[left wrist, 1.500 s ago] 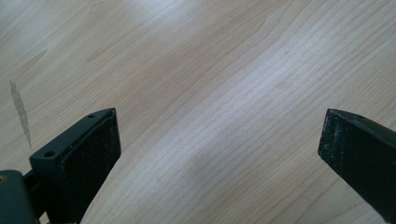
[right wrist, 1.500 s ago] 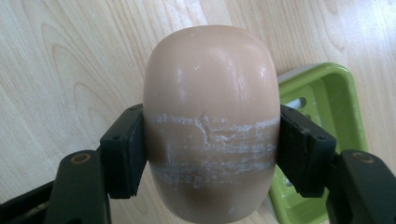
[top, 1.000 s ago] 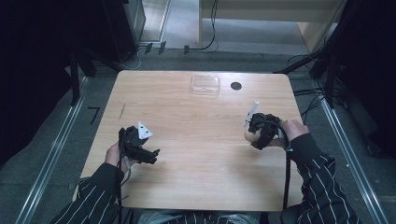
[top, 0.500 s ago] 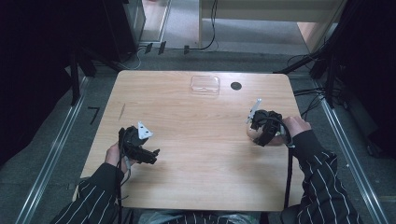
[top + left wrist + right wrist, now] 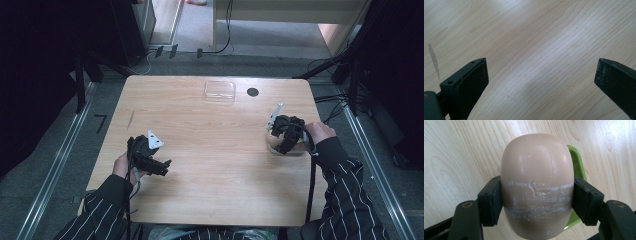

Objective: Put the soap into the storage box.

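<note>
Right gripper view: the right gripper (image 5: 536,202) has its fingers (image 5: 490,203) clamped across the middle of a soap bar (image 5: 536,185), held above a green dish (image 5: 577,167) on the bench (image 5: 456,157). White scrape lines band the soap at the contact zone, so the surface is judged waxy, slippery and easily marked; the body looks rigid and fairly light. Grip across the wide flanks at mid-length with moderate pressure. Left gripper (image 5: 541,82): fingers spread wide, nothing between them, over bare bench. High view, farther off: a clear lid (image 5: 219,90) near the far edge.
</note>
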Tool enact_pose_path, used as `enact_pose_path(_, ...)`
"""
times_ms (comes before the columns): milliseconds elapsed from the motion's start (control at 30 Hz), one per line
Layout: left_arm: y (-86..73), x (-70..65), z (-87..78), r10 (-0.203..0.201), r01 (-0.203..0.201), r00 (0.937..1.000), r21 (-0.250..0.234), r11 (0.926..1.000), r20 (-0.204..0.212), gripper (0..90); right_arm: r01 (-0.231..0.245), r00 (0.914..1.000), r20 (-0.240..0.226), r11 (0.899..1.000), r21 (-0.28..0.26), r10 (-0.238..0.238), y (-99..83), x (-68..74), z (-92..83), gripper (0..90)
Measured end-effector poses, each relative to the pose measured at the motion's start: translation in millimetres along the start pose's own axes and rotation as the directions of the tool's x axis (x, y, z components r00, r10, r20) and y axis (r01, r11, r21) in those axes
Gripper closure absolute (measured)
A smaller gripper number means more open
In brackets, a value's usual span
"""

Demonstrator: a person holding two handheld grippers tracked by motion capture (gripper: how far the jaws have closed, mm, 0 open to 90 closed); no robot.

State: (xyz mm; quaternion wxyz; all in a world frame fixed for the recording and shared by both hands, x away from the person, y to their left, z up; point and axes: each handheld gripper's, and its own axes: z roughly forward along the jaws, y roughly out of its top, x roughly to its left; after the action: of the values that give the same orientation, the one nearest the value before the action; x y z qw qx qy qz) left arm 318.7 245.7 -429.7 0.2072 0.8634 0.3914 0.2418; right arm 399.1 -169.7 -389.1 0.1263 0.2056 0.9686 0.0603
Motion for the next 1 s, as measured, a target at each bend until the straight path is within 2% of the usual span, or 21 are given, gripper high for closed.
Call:
enact_pose_path(400,-0.5,0.8,0.5,-0.004,0.004,1.0000,0.002,1.0000,-0.001,0.0,-0.011,0.9999,0.006,1.000,0.003,0.011,-7.5,-12.6,0.8,33.5)
enact_pose_path(500,-0.5,0.9,0.5,-0.004,0.004,1.0000,0.003,1.0000,-0.001,0.0,-0.012,0.9998,0.019,1.000,0.007,0.012,-8.5,-15.1,1.7,33.4)
enact_pose_path(1000,-0.6,1.1,0.2,-0.003,0.003,1.0000,0.003,1.0000,-0.004,0.0,-0.009,0.9996,0.026,1.000,0.008,0.009,-8.2,-22.0,2.7,33.5)
